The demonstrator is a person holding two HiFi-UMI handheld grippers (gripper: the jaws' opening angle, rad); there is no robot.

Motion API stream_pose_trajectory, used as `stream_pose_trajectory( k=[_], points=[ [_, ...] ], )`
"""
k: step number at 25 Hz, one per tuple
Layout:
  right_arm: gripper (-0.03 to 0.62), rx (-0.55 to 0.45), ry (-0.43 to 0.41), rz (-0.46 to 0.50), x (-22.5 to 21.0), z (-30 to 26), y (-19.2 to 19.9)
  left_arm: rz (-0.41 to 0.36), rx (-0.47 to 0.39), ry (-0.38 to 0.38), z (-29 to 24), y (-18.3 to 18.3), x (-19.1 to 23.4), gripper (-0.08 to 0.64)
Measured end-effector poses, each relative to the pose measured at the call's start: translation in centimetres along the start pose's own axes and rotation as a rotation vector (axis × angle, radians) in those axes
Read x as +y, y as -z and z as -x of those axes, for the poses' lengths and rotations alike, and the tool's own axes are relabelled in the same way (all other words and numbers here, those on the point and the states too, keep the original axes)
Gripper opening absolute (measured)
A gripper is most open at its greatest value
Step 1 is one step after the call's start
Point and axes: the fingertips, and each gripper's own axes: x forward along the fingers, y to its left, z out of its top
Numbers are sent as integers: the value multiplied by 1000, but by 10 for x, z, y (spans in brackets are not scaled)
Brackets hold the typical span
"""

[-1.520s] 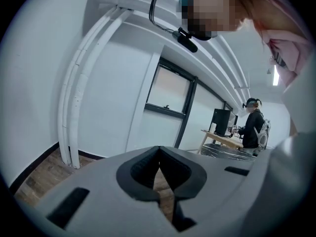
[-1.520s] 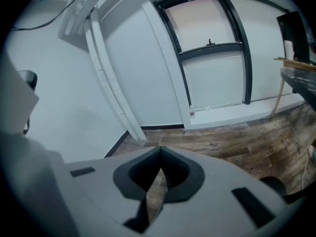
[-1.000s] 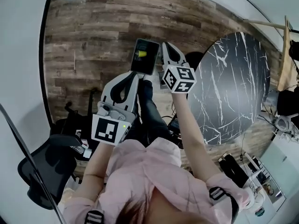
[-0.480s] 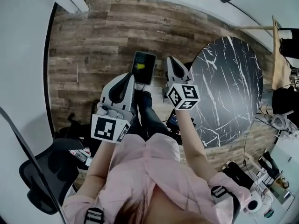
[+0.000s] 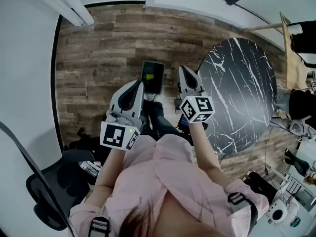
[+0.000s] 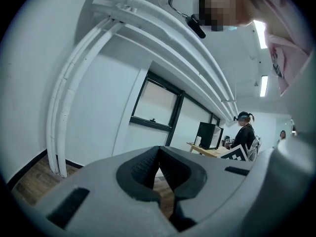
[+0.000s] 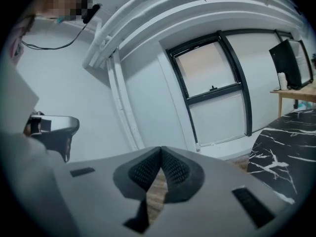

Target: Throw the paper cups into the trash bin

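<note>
No paper cup shows in any view. In the head view both grippers are held out over the wooden floor, in front of the person's pink sleeves. My left gripper (image 5: 138, 84) is shut with nothing between its jaws; in the left gripper view its pads (image 6: 148, 166) meet. My right gripper (image 5: 184, 70) is shut and empty too, its pads (image 7: 174, 169) pressed together. Between the two gripper tips on the floor lies a dark rectangular object (image 5: 152, 77) with a yellow patch inside; I cannot tell whether it is the trash bin.
A round black marble table (image 5: 239, 90) stands to the right. A black office chair (image 5: 49, 184) sits at the lower left by the white wall. The left gripper view shows a desk with a monitor (image 6: 207, 135) and a standing person (image 6: 243, 131).
The head view has shifted, so the floor and table sit a little lower and further left. Both grippers stay shut and close together, slightly lower in the picture.
</note>
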Motion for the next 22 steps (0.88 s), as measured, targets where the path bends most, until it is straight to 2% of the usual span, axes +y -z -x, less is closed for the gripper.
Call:
stream_pose_trajectory(
  k=[14,22],
  points=[
    [29,-91,3,56,14,46,-28,-3,6,34,16,-5,-17,15],
    [29,-152,-14,82,26,84,-44,-43,-19,75,19,-11,-33,15]
  ],
)
